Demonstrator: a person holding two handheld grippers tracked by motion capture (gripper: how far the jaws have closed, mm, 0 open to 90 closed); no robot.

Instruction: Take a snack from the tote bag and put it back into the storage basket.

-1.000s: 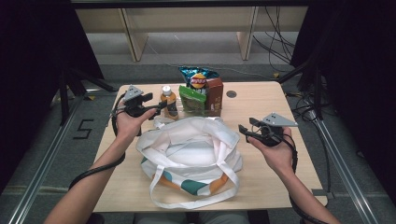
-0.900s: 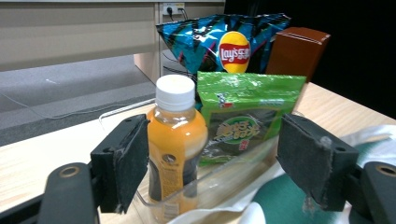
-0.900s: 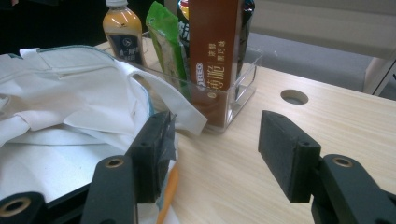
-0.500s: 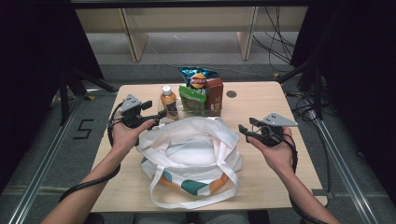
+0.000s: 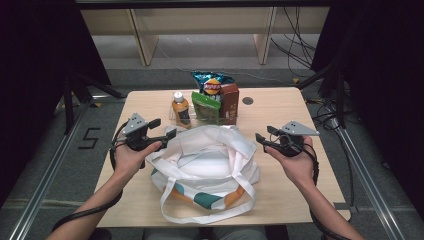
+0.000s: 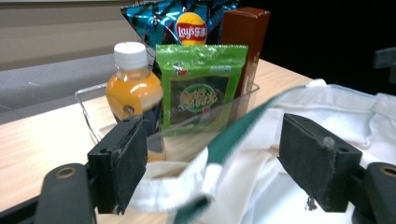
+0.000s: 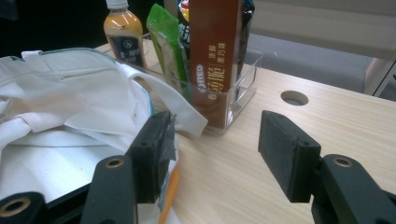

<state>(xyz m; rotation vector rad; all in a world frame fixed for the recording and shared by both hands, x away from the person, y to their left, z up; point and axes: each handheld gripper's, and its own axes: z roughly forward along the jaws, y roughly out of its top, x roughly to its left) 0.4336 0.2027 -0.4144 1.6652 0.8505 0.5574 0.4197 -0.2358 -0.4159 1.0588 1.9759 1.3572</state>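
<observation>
- White cloth of the tote bag (image 5: pixel 206 159) lies slumped mid-table, just in front of the clear bin (image 6: pixel 205 122) of snacks.
- Over the last second the left gripper (image 5: pixel 165 131) has drawn back from the bottle (image 5: pixel 180 107) to the bag's left rim, jaws apart around the hem.
- Right gripper (image 5: pixel 262 139) hasn't moved, jaws apart beside the right rim.
- Likely next: pinching both edges to open the bag.

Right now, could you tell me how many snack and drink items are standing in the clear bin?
4: an orange drink bottle at the bin's left end, a green seaweed packet in the middle, a blue chip bag behind it, a brown box at the right. Others may be hidden behind.
</observation>
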